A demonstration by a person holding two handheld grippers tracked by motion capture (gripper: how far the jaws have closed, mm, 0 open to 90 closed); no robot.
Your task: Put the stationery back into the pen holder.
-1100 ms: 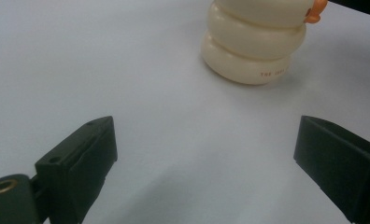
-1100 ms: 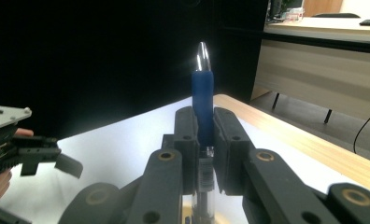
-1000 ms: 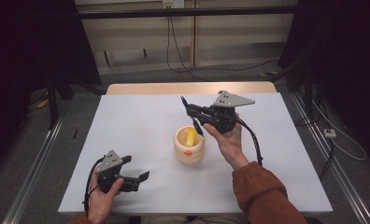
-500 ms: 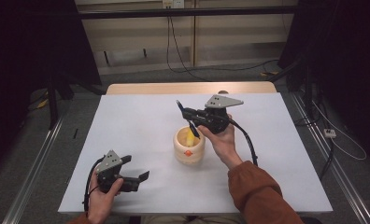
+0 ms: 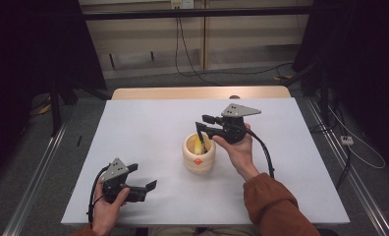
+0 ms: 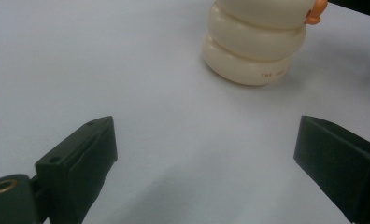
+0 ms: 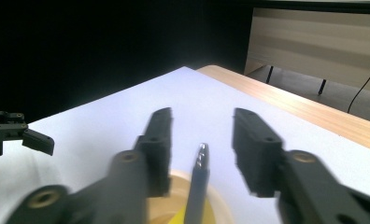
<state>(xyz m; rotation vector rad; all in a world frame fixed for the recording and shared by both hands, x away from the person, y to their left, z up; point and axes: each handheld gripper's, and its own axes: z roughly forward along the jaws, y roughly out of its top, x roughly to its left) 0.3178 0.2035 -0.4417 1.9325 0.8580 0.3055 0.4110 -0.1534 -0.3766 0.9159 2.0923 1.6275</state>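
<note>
Your right gripper (image 7: 199,158) points level above the ribbed cream ceramic cup (image 5: 199,153); jaws just opened, slim grey pen (image 7: 196,186) loose between them. Your left gripper (image 5: 142,189) rests low, jaws wide, white table (image 5: 148,128) bare ahead.

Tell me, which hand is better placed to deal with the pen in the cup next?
Right. Its tool sits over the cup, jaws apart around the pen; the left tool rests away near the table's edge.
</note>
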